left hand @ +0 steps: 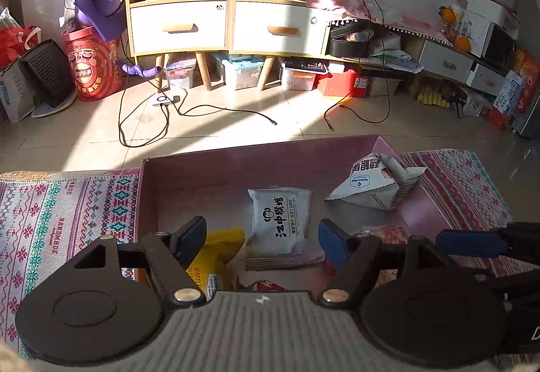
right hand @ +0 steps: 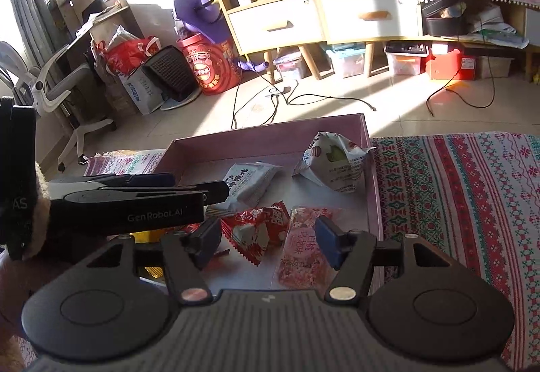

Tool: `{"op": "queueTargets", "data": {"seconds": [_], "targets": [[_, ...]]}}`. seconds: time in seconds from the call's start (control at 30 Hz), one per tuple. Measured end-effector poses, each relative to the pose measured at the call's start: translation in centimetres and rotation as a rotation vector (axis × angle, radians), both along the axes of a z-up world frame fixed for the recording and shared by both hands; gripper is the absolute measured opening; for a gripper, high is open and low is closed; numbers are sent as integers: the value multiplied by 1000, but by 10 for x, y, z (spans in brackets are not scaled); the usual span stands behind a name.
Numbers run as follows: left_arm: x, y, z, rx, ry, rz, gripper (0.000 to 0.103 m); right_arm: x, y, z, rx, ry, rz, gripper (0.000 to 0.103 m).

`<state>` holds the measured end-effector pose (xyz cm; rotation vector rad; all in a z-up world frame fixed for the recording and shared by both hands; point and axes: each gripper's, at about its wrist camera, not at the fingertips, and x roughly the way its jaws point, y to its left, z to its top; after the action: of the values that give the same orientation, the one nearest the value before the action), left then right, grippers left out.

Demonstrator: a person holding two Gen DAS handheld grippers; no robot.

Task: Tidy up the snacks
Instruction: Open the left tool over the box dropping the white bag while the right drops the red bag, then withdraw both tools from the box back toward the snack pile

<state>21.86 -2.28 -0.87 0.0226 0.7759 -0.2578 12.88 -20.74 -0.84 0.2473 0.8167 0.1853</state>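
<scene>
A pink shallow box point(left hand: 189, 169) point(right hand: 270, 135) lies on the patterned cloth and holds the snacks. In it are a white packet with black writing point(left hand: 280, 220) point(right hand: 249, 183), a white crumpled pouch point(left hand: 374, 186) point(right hand: 332, 162), a yellow waffle packet point(left hand: 216, 257), a red-and-white packet point(right hand: 256, 233) and a pink translucent packet point(right hand: 300, 247). My left gripper point(left hand: 261, 242) is open and empty over the box's near side, above the yellow and white packets. My right gripper point(right hand: 268, 242) is open and empty above the red and pink packets. The left gripper shows at the left in the right wrist view point(right hand: 135, 200).
The patterned cloth point(left hand: 67, 220) point(right hand: 472, 203) covers the surface on both sides of the box. Beyond its far edge is tiled floor with black cables point(left hand: 202, 108), a yellow shelf unit with white drawers point(left hand: 179, 24), a red drum point(left hand: 91, 68) and storage boxes.
</scene>
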Motion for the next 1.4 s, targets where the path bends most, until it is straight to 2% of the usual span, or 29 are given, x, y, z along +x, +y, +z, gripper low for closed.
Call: {"op": "queueTargets", "data": {"seconds": [0.57, 0.9, 1.17, 1.4], "targets": [[-61, 24, 19, -3, 19, -11, 89, -38, 12, 24, -69, -11, 14, 78], [-95, 44, 26, -7, 41, 2, 101, -66, 17, 31, -93, -13, 19, 93], [-122, 53, 20, 22, 78, 16, 103, -85, 16, 21, -108, -1, -23, 100], [-148, 66, -3, 22, 181, 35, 103, -100, 21, 2, -144, 56, -12, 101]]}}
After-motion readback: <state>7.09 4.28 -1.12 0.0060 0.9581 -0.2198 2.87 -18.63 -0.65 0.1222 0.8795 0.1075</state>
